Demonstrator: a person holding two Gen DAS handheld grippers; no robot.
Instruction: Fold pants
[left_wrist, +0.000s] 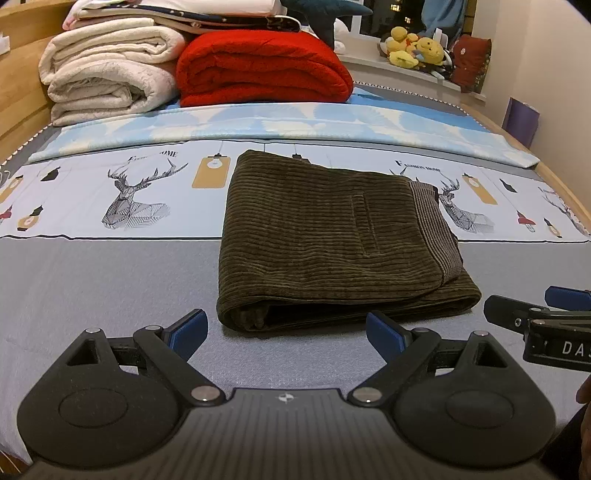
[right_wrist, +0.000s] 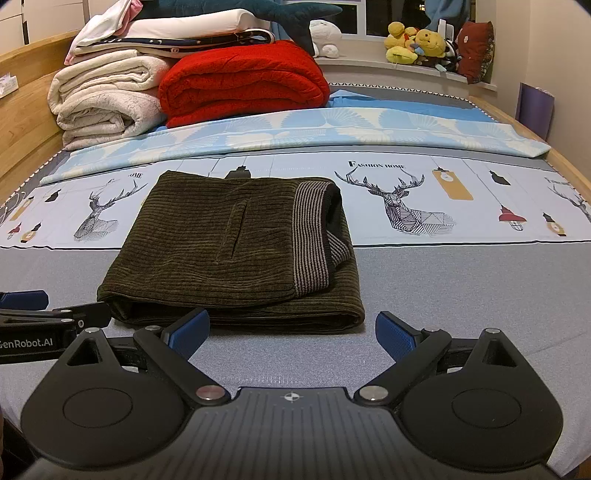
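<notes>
Dark olive corduroy pants (left_wrist: 332, 240) lie folded into a compact rectangle on the bed, striped waistband on the right side; they also show in the right wrist view (right_wrist: 229, 247). My left gripper (left_wrist: 286, 334) is open and empty, just in front of the pants' near edge. My right gripper (right_wrist: 291, 334) is open and empty, in front of the pants' near right corner. Each gripper shows at the edge of the other's view: the right one (left_wrist: 535, 314) and the left one (right_wrist: 48, 306).
The bed (left_wrist: 110, 280) has a grey and deer-print sheet. Folded cream blankets (left_wrist: 107, 74) and a red blanket (left_wrist: 258, 66) are stacked at the far end. Plush toys (left_wrist: 413, 48) sit on the window ledge. A wooden bed frame (right_wrist: 22, 110) runs along the left.
</notes>
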